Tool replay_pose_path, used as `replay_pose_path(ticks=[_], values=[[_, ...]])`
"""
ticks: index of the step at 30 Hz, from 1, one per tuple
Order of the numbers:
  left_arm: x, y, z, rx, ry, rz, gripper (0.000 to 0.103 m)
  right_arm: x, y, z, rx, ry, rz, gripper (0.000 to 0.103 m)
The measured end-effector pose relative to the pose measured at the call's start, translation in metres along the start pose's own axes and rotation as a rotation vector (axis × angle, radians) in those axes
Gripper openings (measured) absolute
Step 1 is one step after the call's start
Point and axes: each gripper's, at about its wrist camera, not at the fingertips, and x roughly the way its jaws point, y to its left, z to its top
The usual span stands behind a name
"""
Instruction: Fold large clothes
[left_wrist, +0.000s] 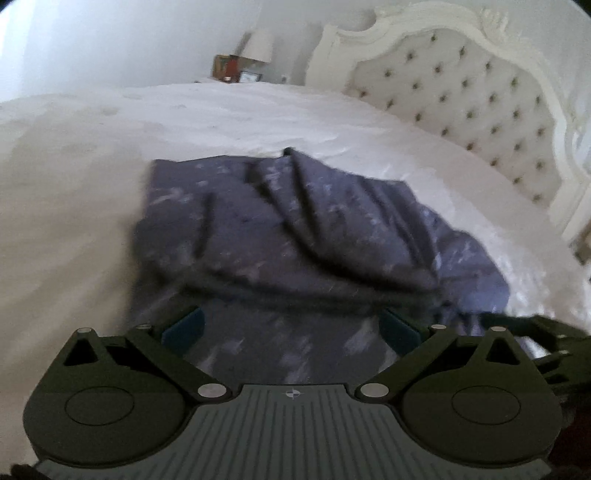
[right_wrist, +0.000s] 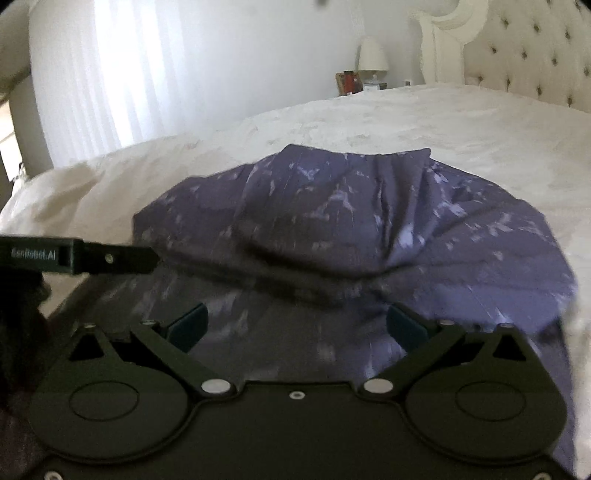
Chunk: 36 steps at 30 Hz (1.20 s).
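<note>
Purple patterned garment (left_wrist: 295, 229) lies folded, rumpled on white bed (left_wrist: 92, 166) — both grippers' fingers (left_wrist: 184, 326) apart, empty

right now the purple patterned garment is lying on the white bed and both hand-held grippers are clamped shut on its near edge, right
Not quite. The purple patterned garment does lie on the white bed, but neither gripper is clamped on it. The left hand-held gripper and the right hand-held gripper both have their jaws wide open, with the fabric lying loose beneath them. Each wrist view shows this.
</note>
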Motion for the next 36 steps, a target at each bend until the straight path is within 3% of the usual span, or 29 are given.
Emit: replay_pose_path(ticks=[8, 16, 30, 36], values=[[-0.056, 0.012, -0.033, 0.072, 0.057, 0.093, 0.103, -0.064, 0.004, -0.036, 0.02, 0.075, -0.013, 0.103], [-0.089, 0.035, -0.058, 0.025, 0.15, 0.123, 0.103, -0.117, -0.007, -0.053, 0.165, 0.122, -0.055, 0.103], [-0.083, 0.043, -0.088, 0.067, 0.352, 0.08, 0.103, -0.165, -0.08, -0.081, 0.523, 0.25, -0.179, 0.102], [-0.071, 0.045, -0.089, 0.08, 0.39, 0.065, 0.103, -0.152, -0.093, -0.084, 0.558, 0.303, -0.122, 0.102]])
